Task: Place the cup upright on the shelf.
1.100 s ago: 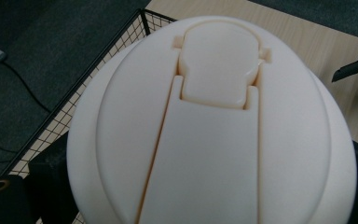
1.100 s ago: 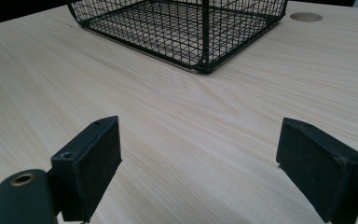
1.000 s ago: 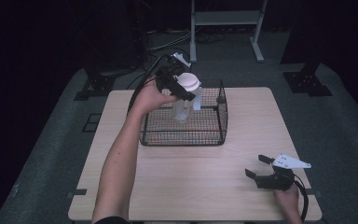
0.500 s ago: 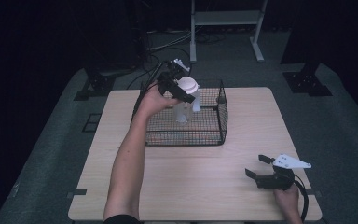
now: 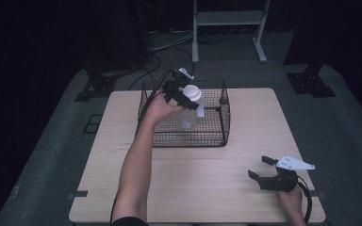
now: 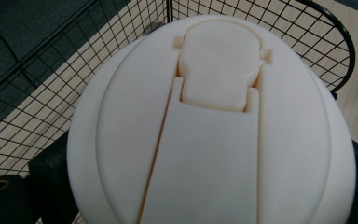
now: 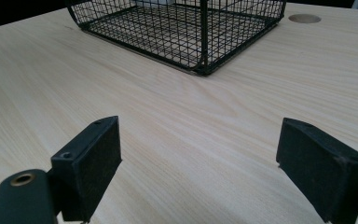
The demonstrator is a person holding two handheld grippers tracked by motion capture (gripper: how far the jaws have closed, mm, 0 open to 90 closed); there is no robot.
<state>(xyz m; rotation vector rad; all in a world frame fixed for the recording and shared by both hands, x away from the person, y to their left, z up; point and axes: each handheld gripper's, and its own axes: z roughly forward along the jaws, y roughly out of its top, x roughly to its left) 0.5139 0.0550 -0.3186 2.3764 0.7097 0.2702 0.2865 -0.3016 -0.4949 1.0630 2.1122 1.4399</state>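
Left tongs [image 5: 185, 95] are clamped on the white flip-top lid [image 6: 214, 126] of a clear bottle [image 5: 188, 115], held inside the black wire basket [image 5: 217, 136] at the worktop [image 5: 122, 141] far edge. Right tongs [image 5: 263, 170] rest near the right front corner, jaws spread apart with nothing between them.

Left hand-held gripper [image 5: 185, 96] raised on an outstretched forearm, jaws clamped; right hand-held gripper [image 5: 267, 173] low, jaws spread wide.

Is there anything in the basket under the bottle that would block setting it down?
Nothing visible does. The left claw holds the bottle over the basket, whose mesh floor looks bare; the spot right beneath the bottle is hidden.
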